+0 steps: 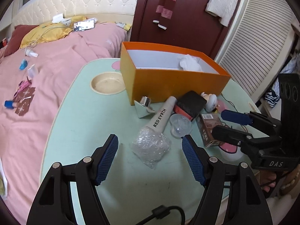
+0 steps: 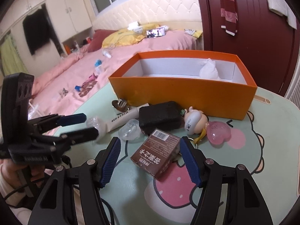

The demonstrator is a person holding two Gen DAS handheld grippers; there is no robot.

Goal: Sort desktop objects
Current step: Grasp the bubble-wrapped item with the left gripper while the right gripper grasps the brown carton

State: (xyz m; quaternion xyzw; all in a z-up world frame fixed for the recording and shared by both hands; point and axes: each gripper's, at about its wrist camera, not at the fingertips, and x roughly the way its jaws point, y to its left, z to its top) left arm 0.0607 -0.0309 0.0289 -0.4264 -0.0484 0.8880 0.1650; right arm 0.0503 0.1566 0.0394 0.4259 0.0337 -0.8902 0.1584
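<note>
An orange box (image 1: 168,82) (image 2: 187,95) stands on the green table with a white cloth (image 1: 190,62) (image 2: 209,70) inside. In front lie a white RED EARTH tube (image 1: 159,119) (image 2: 120,119) with a bubble-wrap end (image 1: 151,146), a silver bottle (image 1: 143,106), a black wallet (image 1: 191,103) (image 2: 159,115), a clear cap (image 1: 180,125) (image 2: 129,130), a brown carton (image 1: 209,127) (image 2: 157,154), a doll keychain (image 2: 193,121) and a pink heart (image 2: 219,132). My left gripper (image 1: 150,148) (image 2: 84,126) is open around the bubble-wrap end. My right gripper (image 2: 149,150) (image 1: 223,123) is open around the carton.
A round recess (image 1: 107,83) is set in the table (image 1: 84,131) left of the box. A pink bed (image 1: 37,75) with small items lies beyond the table's left edge. A dark red door (image 2: 253,37) stands behind the box.
</note>
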